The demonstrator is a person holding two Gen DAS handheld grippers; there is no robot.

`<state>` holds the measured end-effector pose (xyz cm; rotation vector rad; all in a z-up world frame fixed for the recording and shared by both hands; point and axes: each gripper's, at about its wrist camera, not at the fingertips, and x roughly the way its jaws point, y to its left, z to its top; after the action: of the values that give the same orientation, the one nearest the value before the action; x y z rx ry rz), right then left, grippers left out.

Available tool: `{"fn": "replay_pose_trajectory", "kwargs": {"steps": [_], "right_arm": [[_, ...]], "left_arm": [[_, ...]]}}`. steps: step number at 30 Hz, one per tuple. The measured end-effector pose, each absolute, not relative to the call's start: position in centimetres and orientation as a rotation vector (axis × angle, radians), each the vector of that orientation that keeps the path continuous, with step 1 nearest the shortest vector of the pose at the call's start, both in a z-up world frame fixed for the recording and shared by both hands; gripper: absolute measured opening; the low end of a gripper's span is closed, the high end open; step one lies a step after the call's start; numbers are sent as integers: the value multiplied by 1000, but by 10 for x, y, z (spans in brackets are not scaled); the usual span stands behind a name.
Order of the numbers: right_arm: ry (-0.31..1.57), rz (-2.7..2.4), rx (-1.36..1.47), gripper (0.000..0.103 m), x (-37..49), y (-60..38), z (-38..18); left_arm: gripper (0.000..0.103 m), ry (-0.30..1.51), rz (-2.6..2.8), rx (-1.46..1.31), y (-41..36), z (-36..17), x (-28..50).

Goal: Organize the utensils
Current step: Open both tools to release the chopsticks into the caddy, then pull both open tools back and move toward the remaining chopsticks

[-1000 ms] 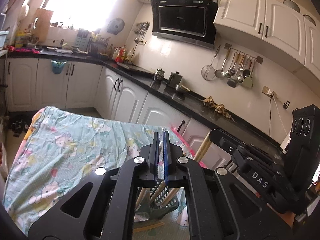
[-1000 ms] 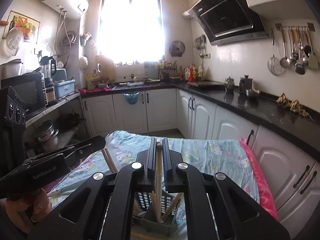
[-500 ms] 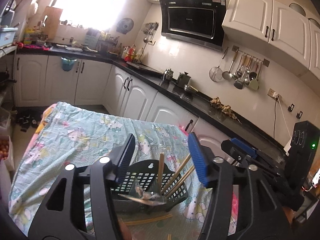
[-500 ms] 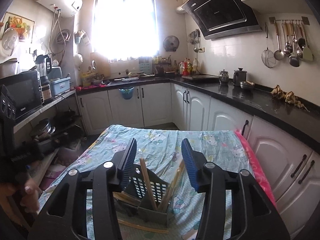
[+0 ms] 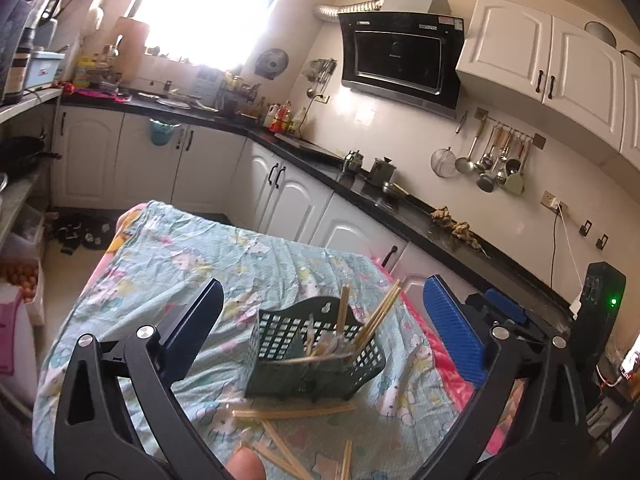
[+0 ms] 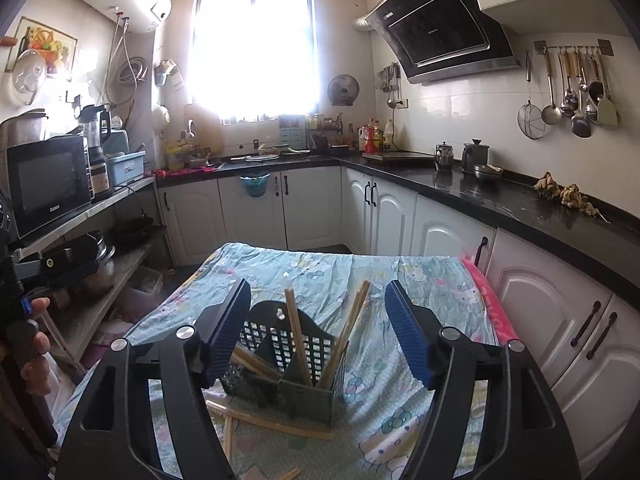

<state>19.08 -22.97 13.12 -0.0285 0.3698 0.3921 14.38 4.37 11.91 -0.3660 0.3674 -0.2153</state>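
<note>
Kitchen table [image 6: 420,280], utensil basket [image 6: 280,364] seemingly beyond both wide-spread fingers [image 5: 452,336].

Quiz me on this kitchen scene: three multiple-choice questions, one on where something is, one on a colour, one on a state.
1. Where does the green basket stand?
A. black counter
B. cloth-covered table
C. floor

2. What colour are the pads on the left hand-held gripper?
A. blue
B. red
C. white

3. How is the right hand-held gripper?
A. shut on a chopstick
B. shut, empty
C. open, empty

Key: B, the patterned cloth lies under it; A, ribbed blue; C, jaws wide apart with nothing between.
</note>
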Motion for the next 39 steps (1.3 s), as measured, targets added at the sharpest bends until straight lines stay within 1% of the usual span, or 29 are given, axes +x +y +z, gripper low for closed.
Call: {"fn": "replay_pose_trajectory", "kwargs": {"steps": [11, 23, 39], "right_arm": [[376, 430, -48, 78, 161, -222, 126], [408, 455, -63, 82, 142, -219, 110], [481, 478, -108, 84, 131, -205, 77]], "left_arm": [[92, 393, -169, -378, 52, 106, 122], [92, 423, -131, -375, 62, 92, 105], [92, 482, -83, -359, 65, 64, 92]]}}
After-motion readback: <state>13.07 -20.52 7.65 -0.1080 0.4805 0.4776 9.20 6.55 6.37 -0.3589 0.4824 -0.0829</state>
